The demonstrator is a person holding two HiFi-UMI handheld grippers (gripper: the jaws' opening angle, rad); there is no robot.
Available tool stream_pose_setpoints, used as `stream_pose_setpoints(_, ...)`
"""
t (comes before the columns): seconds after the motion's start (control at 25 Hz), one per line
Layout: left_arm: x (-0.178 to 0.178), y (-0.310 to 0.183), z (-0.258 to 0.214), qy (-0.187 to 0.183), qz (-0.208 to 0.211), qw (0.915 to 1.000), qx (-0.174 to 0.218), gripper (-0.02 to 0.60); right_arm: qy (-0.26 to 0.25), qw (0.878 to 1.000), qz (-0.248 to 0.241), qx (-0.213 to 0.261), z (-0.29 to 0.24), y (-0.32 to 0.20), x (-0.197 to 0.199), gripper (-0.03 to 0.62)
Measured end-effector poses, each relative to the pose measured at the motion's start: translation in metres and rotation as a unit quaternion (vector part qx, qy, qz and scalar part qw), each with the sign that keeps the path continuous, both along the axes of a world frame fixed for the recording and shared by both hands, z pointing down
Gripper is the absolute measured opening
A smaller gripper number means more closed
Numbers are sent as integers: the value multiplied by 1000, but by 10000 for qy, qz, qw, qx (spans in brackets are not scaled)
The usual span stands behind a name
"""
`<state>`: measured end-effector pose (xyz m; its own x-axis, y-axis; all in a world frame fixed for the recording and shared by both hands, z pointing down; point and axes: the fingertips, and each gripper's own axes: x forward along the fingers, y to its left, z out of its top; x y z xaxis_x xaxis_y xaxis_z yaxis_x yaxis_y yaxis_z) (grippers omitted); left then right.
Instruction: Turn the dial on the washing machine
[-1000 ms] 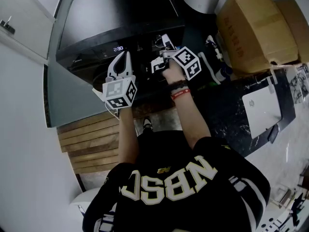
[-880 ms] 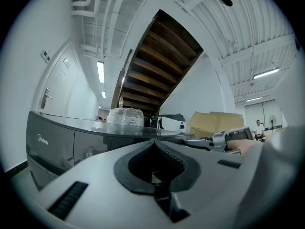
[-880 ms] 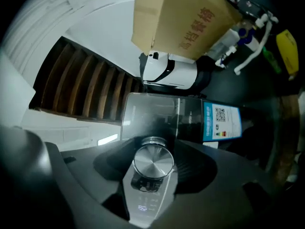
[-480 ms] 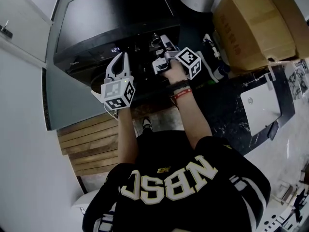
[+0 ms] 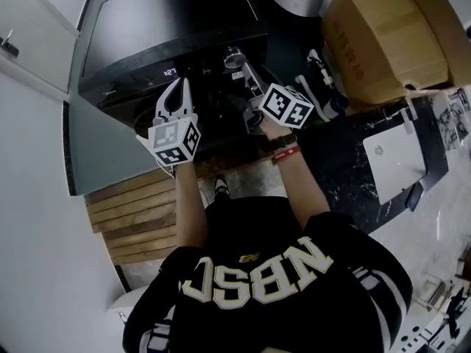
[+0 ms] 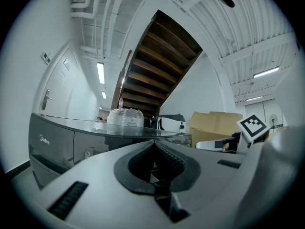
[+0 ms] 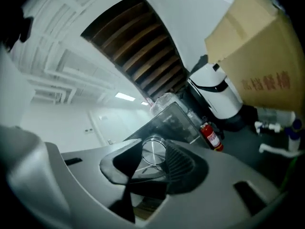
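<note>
Head view looks down on a person in a black jersey facing a dark washer, whose lit display glows on the front panel. The silver dial sits on that panel, right of the display. The right hand-held gripper points at the dial, its tips just beside it. In the right gripper view the dial shows in the gap between the jaws, which stand partly apart and have just been closing; no pad looks pressed against it. The left hand-held gripper hangs in front of the panel below the display, left of the dial, its jaw tips pressed together on nothing. A cardboard box stands right of the washer.
</note>
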<state>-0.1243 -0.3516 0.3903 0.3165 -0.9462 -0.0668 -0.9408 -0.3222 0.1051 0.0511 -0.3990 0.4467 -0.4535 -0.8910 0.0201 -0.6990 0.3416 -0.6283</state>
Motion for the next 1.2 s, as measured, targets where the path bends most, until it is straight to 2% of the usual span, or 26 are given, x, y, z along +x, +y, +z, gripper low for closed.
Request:
stream_pose_setpoints(0.08, 2, 3, -1, -12, -19, 10000, 16, 12, 706, 9970, 34, 300, -8, 7, 2, 141)
stream_pose_setpoints(0.2, 10, 8, -3, -42, -14, 10000, 48, 12, 1534, 9854, 135, 724, -21, 18, 8, 117)
stream_pose_setpoints(0.44, 22, 22, -11, -171, -15, 9997, 153, 12, 2363, 9638, 157, 1226, -33, 36, 12, 81)
stream_pose_setpoints(0.56, 29, 29, -14, -225, -25, 9996, 193, 12, 2528, 9573, 196, 1391, -42, 46, 15, 59)
stream_pose_setpoints(0.72, 36, 40, -17, -263, -43, 9994, 232, 12, 2562, 9548, 207, 1492, -48, 58, 21, 22)
stream_pose_setpoints(0.88, 44, 51, -18, -285, -77, 9992, 272, 12, 2765, 9481, 147, 1564, -49, 70, 24, 14)
stream_pose_setpoints(1.2, 53, 75, -18, -316, -154, 9988, 343, 12, 2700, 9495, 149, 1590, -49, 91, 33, 9)
